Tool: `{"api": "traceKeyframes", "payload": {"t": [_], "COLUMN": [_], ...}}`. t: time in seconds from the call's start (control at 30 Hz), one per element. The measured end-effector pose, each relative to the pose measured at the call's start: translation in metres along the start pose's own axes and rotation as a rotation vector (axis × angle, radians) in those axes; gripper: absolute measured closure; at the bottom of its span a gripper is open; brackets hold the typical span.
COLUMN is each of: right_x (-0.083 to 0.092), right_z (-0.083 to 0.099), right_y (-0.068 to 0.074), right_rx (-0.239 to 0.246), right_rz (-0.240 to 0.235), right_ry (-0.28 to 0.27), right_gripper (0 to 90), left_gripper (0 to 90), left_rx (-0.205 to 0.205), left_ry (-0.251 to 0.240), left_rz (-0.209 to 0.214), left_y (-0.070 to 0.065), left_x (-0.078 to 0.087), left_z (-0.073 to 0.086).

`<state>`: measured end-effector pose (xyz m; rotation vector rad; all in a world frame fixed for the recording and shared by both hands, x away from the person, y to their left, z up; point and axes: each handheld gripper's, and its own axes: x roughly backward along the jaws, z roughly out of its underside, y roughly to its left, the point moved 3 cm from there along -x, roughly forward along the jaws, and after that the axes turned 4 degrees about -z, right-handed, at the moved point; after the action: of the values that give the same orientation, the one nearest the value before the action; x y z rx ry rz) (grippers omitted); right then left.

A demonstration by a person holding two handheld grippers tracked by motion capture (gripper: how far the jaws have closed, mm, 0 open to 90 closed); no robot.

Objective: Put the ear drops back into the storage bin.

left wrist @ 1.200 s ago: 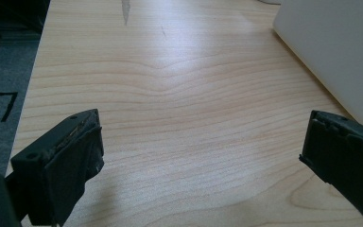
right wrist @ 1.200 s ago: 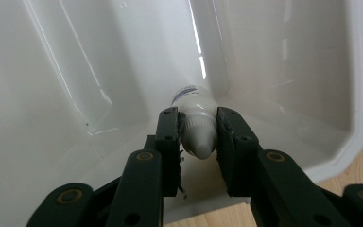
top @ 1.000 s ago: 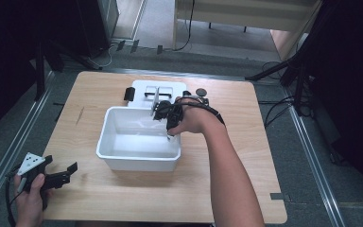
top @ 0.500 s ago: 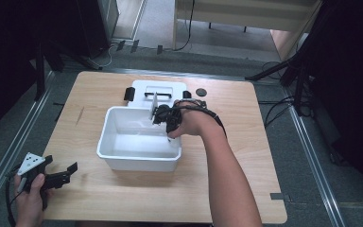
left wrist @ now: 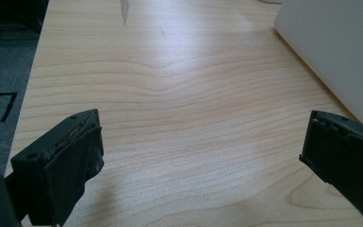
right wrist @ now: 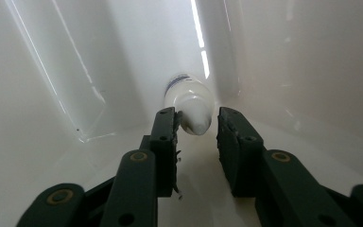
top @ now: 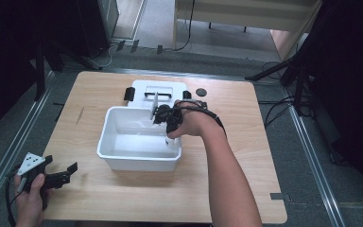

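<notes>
Resting at the near left corner of the wooden table (top: 227, 189), well to the left of the white tub (top: 139, 161), the left gripper (top: 59, 177) is held level in the person's left hand (top: 28, 201). Its jaws stand wide apart with nothing between them; in the left gripper view only bare wood lies between the two black pads (left wrist: 71, 161), and the tub's outer wall (left wrist: 345, 52) rises at the upper right.

The white tub stands mid-table. Just behind it lies a flat white lid (top: 158, 90) with dark clips at its sides, and a small dark round piece (top: 200, 91) sits on the wood to the right of that lid.

At the tub's right end the right gripper (top: 165, 118) reaches down inside, held by the person's right hand (top: 191, 123). In the right gripper view its jaws have just been opening a little: a small white tube (right wrist: 189, 101) with a dark band lies inside the tub where floor meets wall, its rounded end between the right gripper's fingertips (right wrist: 166, 125). The left pad looks to touch it, while a narrow gap shows on the other side, so the tube sits loosely between the jaws rather than squeezed.
</notes>
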<state>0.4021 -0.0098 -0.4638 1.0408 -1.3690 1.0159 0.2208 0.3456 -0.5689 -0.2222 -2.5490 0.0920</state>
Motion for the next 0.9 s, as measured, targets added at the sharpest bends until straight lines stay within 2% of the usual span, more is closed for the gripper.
{"api": "traceKeyframes", "payload": {"t": [0.27, 0.47, 0.67, 0.9], "right_x": [0.013, 0.035, 0.056, 0.076], "right_z": [0.002, 0.004, 0.007, 0.019], "right_y": [-0.002, -0.001, 0.001, 0.0], "right_rx": [-0.019, -0.028, -0.018, -0.035], "right_rz": [-0.012, -0.013, 0.017, 0.049], "right_ry": [-0.055, -0.122, -0.167, -0.213], "right_gripper": [63.5, 62.6, 62.0, 59.9], "left_gripper": [0.3, 0.3, 0.3, 0.3], "left_rx": [0.002, -0.003, -0.004, -0.008], "left_ry": [0.001, -0.001, -0.003, -0.001], "left_rz": [0.002, 0.0, -0.002, -0.005], "left_y": [0.0, 0.0, 0.0, -0.001], "left_x": [0.0, 0.0, 0.0, 0.0], "left_z": [0.0, 0.0, 0.0, 0.0]}}
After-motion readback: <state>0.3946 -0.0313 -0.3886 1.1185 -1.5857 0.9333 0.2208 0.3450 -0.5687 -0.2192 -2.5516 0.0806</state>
